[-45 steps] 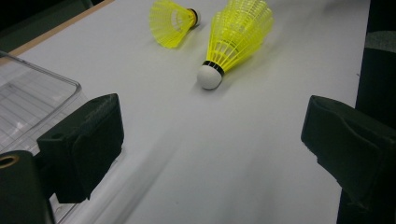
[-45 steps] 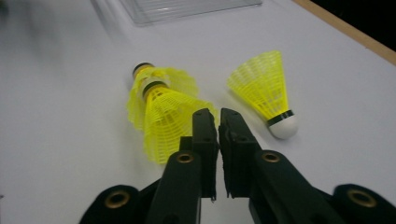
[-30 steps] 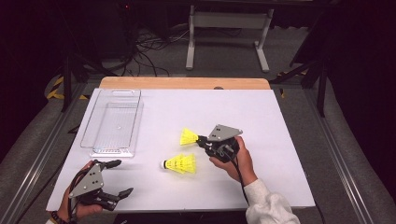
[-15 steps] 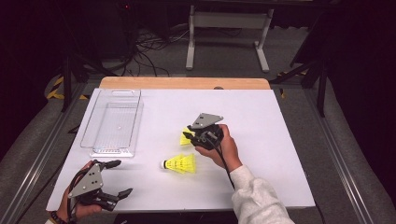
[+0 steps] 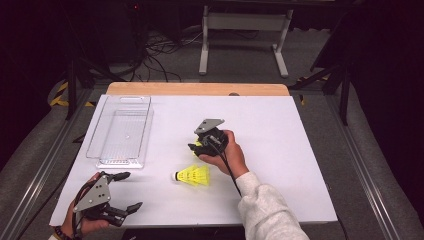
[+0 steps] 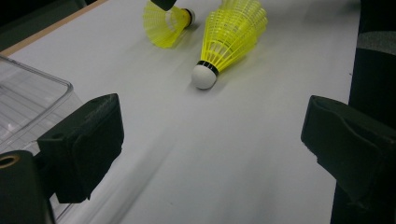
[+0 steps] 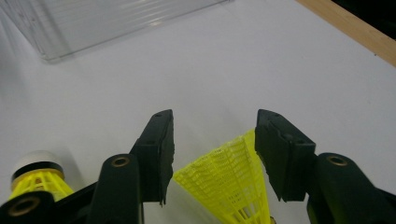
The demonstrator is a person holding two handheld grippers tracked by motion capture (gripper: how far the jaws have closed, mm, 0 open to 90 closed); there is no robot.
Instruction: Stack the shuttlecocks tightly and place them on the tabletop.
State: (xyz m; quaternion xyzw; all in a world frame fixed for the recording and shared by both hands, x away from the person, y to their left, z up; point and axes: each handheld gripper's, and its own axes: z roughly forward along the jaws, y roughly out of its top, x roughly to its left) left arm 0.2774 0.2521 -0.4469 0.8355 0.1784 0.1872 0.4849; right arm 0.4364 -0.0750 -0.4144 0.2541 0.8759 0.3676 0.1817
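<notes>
Two yellow shuttlecocks lie on the white table. One shuttlecock [image 5: 192, 175] lies on its side near the middle, white cork pointing left, also in the left gripper view [image 6: 229, 42]. The other shuttlecock [image 7: 229, 179] lies under my right gripper [image 5: 195, 146], its skirt between the open jaws [image 7: 215, 126], both skirt edges close to the pads. My left gripper [image 5: 131, 190] rests at the table's front left corner, open wide [image 6: 212, 121] with nothing between its jaws, looking toward both shuttlecocks.
A clear plastic tray [image 5: 122, 131] sits at the left of the table, holding nothing, its corner near my left gripper [image 6: 28, 102]. A wooden strip [image 5: 197, 89] runs along the table's far edge. Metal rails flank the table.
My right gripper moved left and forward over the far shuttlecock, which now sits between its jaws. The left gripper and the near shuttlecock stayed put.
</notes>
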